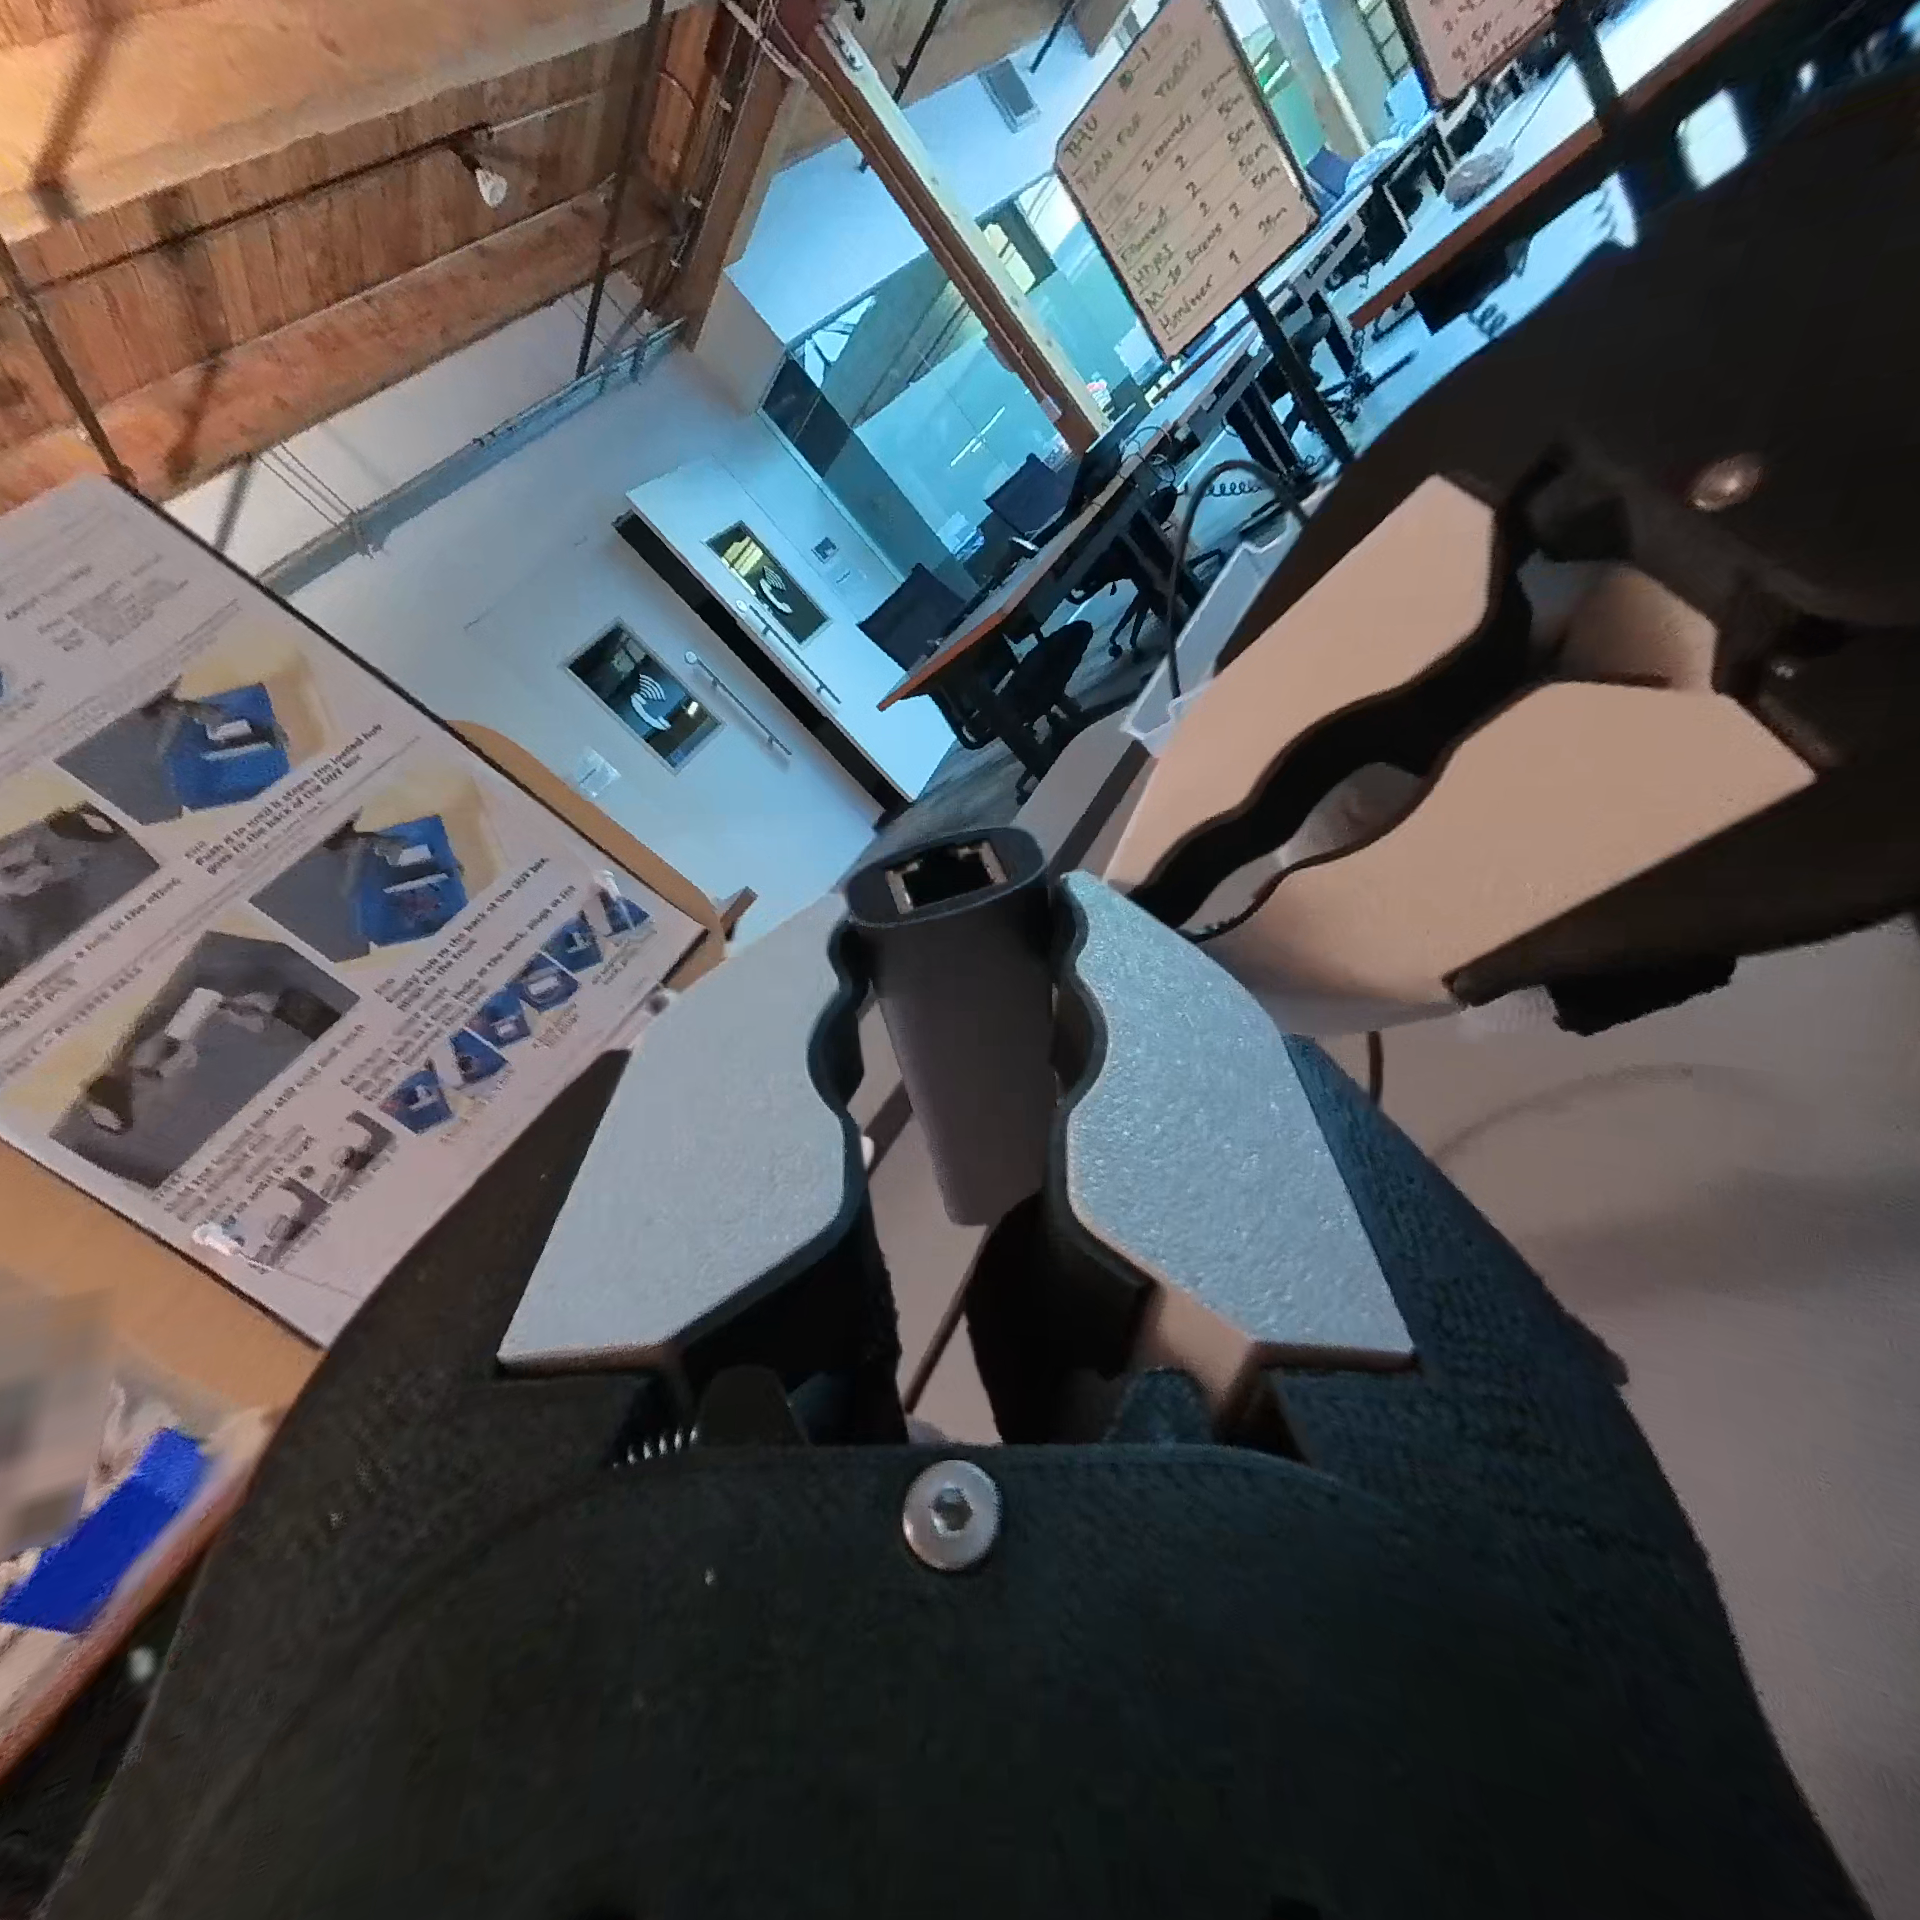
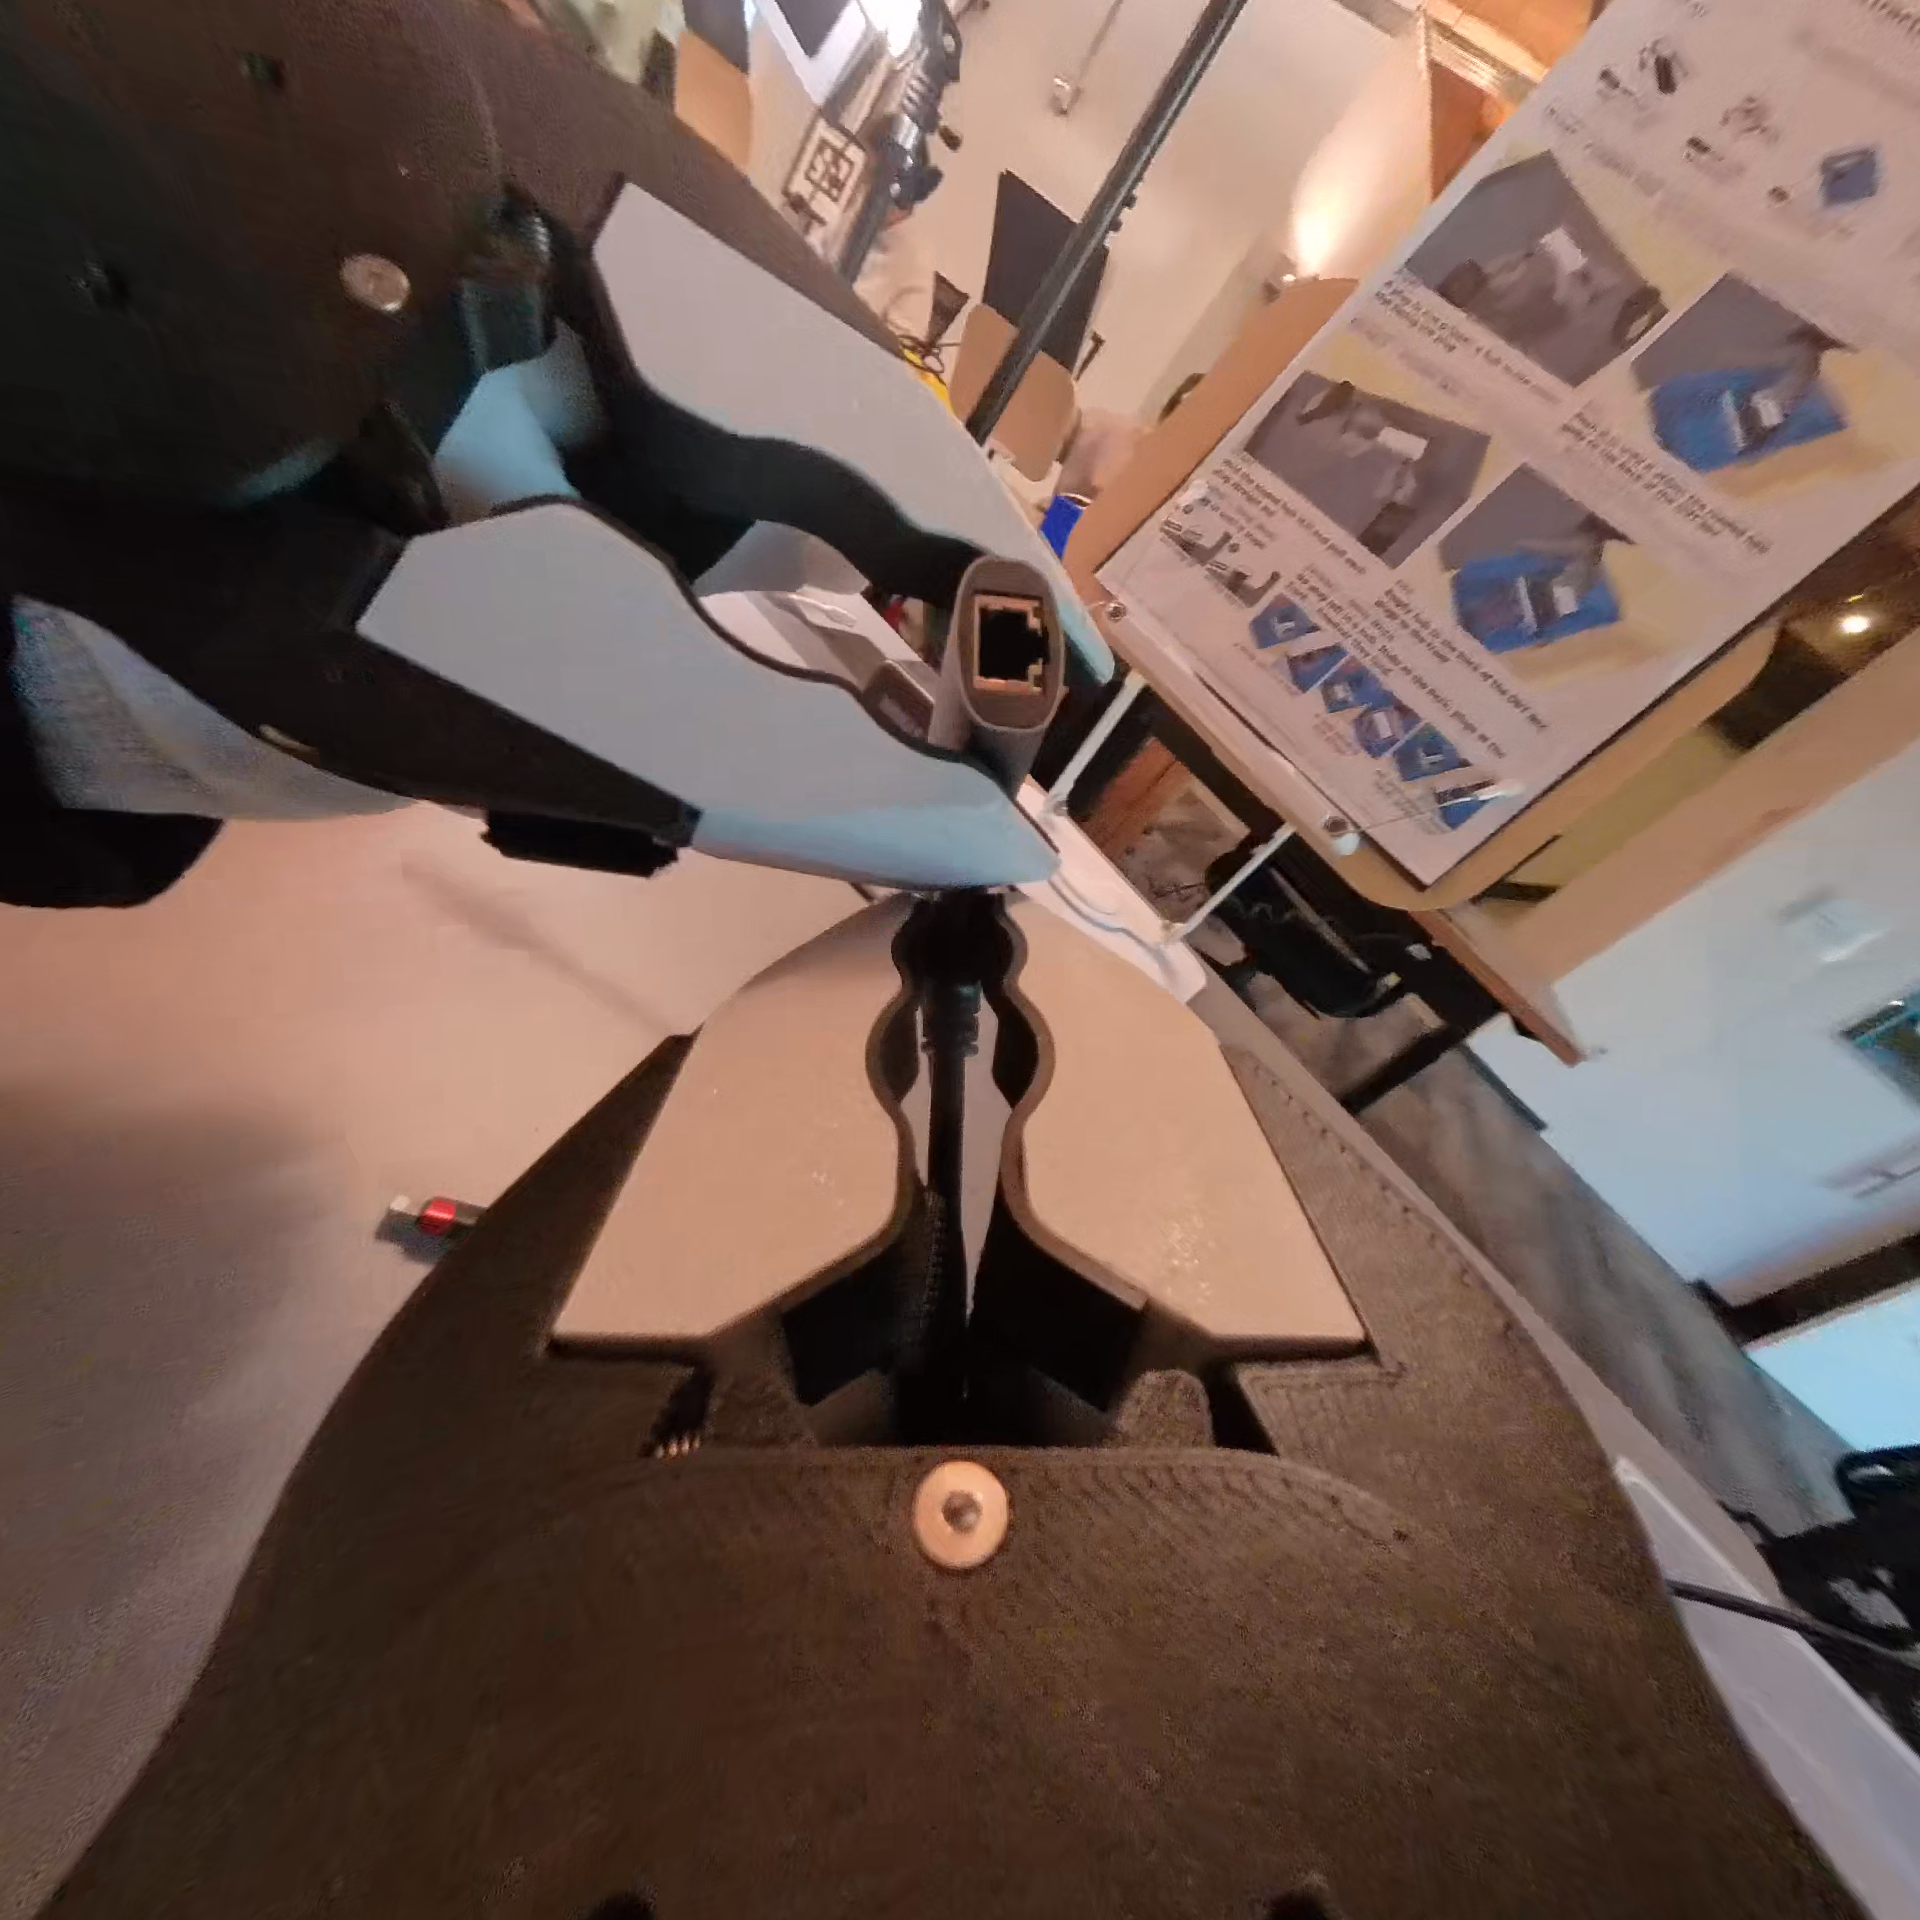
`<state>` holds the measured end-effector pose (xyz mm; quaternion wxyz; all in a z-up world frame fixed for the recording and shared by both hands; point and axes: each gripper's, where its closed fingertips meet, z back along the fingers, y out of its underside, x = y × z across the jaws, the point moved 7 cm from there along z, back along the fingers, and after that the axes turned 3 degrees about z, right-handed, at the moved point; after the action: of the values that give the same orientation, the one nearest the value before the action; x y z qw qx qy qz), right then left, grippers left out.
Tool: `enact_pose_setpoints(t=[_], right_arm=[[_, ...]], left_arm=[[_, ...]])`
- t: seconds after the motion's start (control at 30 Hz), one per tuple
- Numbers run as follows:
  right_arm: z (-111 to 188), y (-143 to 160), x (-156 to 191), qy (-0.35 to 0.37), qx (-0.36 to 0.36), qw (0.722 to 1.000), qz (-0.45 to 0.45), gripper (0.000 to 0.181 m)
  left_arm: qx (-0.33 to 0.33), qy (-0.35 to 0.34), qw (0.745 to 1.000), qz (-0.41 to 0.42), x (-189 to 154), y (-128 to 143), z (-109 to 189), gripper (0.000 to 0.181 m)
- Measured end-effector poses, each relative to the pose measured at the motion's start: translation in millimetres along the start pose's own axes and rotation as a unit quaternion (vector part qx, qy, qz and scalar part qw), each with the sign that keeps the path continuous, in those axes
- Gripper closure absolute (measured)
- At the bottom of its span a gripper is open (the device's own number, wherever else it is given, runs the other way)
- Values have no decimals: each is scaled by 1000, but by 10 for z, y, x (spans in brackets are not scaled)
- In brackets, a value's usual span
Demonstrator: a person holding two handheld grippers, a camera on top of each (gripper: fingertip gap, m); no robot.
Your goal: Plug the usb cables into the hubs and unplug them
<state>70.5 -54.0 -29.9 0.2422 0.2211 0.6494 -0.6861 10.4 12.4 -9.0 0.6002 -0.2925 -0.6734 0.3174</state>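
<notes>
My left gripper (image 1: 951, 935) is shut on a dark grey hub (image 1: 961, 1039), which stands up between the fingers with its network socket at the top end. My right gripper (image 1: 1164, 873) reaches in from the upper right, its tips close beside the hub. In the right wrist view my right gripper (image 2: 951, 925) is shut on the plug end of a black cable (image 2: 945, 1049). Just above it, the left gripper (image 2: 1039, 764) holds the hub (image 2: 1003, 649). The plug's tip is hidden under the left gripper's lower finger, so I cannot tell whether it sits in the hub.
A printed instruction board (image 1: 260, 883) stands on the table's left side and also shows in the right wrist view (image 2: 1507, 468). A small red and silver connector (image 2: 436, 1214) lies on the grey table (image 2: 208, 1039). A white bin (image 2: 1766, 1714) sits at the lower right. My two grippers' fingertips are within a few centimetres of each other.
</notes>
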Motion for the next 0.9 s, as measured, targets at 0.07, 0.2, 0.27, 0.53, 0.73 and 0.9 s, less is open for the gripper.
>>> enact_pose_setpoints(t=[0.07, 0.2, 0.27, 0.53, 0.73, 0.9], right_arm=[[-7, 8, -10, -16, -5, 999, -30, 171], [8, 49, -37, -56, -33, 992, -108, 171], [24, 41, -32, -57, -43, 991, -109, 171], [16, 142, -156, -97, -66, 961, -250, 172], [31, 136, -166, -103, -77, 958, -257, 172], [26, 124, -134, -122, -83, 952, -269, 171]], left_arm=[[2, 7, 1000, 24, 10, 15, -6, 148], [-30, -13, 999, -25, -66, -38, 12, 149], [-48, -13, 999, -2, -67, -37, 18, 149], [-68, 42, 997, 13, 31, 28, 92, 135], [16, 49, 999, 2, 35, 188, -10, 139], [47, 64, 997, 2, -30, 237, -61, 141]])
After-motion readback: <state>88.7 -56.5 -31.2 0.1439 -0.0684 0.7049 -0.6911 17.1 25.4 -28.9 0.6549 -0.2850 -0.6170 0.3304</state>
